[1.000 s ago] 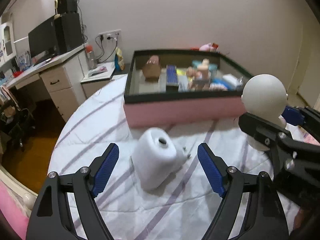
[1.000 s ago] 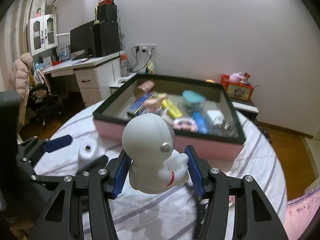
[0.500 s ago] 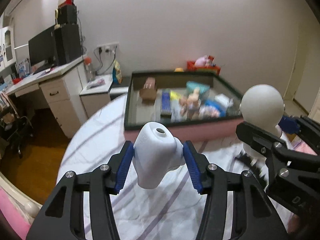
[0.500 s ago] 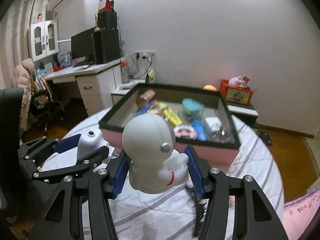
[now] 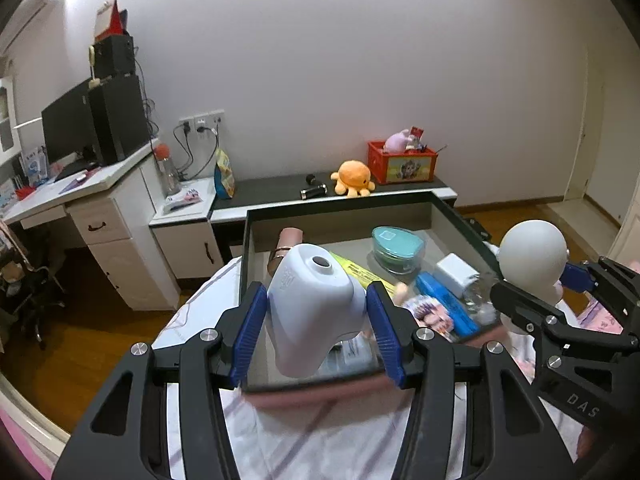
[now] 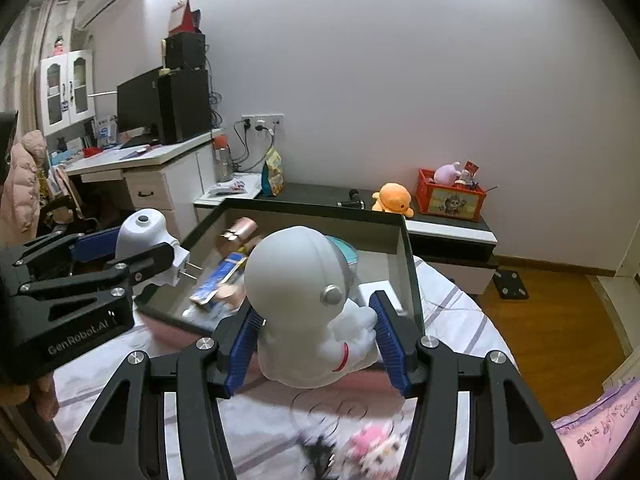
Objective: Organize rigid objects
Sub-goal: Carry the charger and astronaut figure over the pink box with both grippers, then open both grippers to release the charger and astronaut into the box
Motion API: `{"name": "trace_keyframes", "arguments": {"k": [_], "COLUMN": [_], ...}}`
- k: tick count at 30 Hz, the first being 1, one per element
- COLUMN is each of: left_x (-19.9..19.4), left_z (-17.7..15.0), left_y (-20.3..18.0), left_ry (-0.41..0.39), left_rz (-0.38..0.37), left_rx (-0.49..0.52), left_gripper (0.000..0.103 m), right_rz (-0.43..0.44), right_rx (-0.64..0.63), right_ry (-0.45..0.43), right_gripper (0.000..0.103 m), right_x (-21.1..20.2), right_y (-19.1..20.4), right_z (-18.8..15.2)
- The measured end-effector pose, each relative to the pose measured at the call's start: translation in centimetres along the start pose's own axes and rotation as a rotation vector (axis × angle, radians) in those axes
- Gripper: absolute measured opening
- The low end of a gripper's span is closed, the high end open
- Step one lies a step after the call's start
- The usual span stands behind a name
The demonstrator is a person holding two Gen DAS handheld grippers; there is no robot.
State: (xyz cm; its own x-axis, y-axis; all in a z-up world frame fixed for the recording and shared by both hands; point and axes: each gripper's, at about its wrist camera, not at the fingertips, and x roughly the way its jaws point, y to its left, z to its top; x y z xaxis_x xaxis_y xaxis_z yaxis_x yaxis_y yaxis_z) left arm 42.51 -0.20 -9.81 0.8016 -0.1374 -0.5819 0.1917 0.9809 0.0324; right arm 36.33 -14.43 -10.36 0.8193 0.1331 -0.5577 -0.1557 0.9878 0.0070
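Step in hand: carry to the box. You have both items lifted and held over the near edge of the dark-rimmed box (image 5: 460,216), which sits on the striped tablecloth (image 5: 320,440).

Left gripper (image 5: 316,320): blue pads clamped on the flanks of the white plug-in device (image 5: 316,304), round hole facing up. In the right wrist view its metal prongs point toward the box interior. It hangs over the box's near-left corner, clear of the contents below.

Right gripper (image 6: 316,340): jaws closed at a middling width on the body of the white astronaut figure (image 6: 304,300), upright, helmet uppermost. It hangs over the near-right part of the box, just above the pink outer wall (image 6: 180,332).

Box contents: a copper-coloured cylinder (image 5: 286,240) at the far-left, a teal oval case (image 5: 396,244) toward the far edge, a white adapter (image 5: 456,270) and a blue tube (image 5: 444,300) along the right side, a yellow packet and printed cards mid-box. Little bare floor shows; the clearest strip runs along the left wall.

Next move, my judgement:
- Lower the plug-in device into the left strip, prongs away from the cylinder.
- The astronaut is tall and top-heavy; seat it near the near-right corner, and release only once its base rests flat.
- Keep the two grippers apart while lowering; they stand close side by side.

A pink toy (image 6: 376,448) lies blurred on the cloth at the near edge.
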Motion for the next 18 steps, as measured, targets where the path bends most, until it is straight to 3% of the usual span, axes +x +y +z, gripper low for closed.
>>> {"name": "trace_keyframes", "arguments": {"k": [7, 13, 14, 17, 18], "left_x": [5.2, 6.6, 6.7, 6.4, 6.1], "left_z": [0.1, 0.0, 0.0, 0.2, 0.1], "left_y": [1.3, 1.8, 1.9, 1.8, 1.6], "left_ry": [0.075, 0.08, 0.081, 0.066, 0.062], "left_rz": [0.034, 0.059, 0.058, 0.051, 0.059], "left_rx": [-0.01, -0.021, -0.022, -0.021, -0.014], "left_gripper": [0.053, 0.049, 0.048, 0.052, 0.054], "right_rz": [-0.008, 0.024, 0.027, 0.001, 0.004], "right_rx": [-0.001, 0.019, 0.022, 0.026, 0.03], "right_ry": [0.089, 0.13, 0.132, 0.094, 0.078], "right_gripper": [0.056, 0.056, 0.058, 0.083, 0.083], "right_x": [6.2, 9.0, 9.2, 8.7, 8.2], "right_y": [-1.7, -2.4, -2.5, -2.4, -2.4], "right_z": [0.7, 0.2, 0.1, 0.4, 0.6]}}
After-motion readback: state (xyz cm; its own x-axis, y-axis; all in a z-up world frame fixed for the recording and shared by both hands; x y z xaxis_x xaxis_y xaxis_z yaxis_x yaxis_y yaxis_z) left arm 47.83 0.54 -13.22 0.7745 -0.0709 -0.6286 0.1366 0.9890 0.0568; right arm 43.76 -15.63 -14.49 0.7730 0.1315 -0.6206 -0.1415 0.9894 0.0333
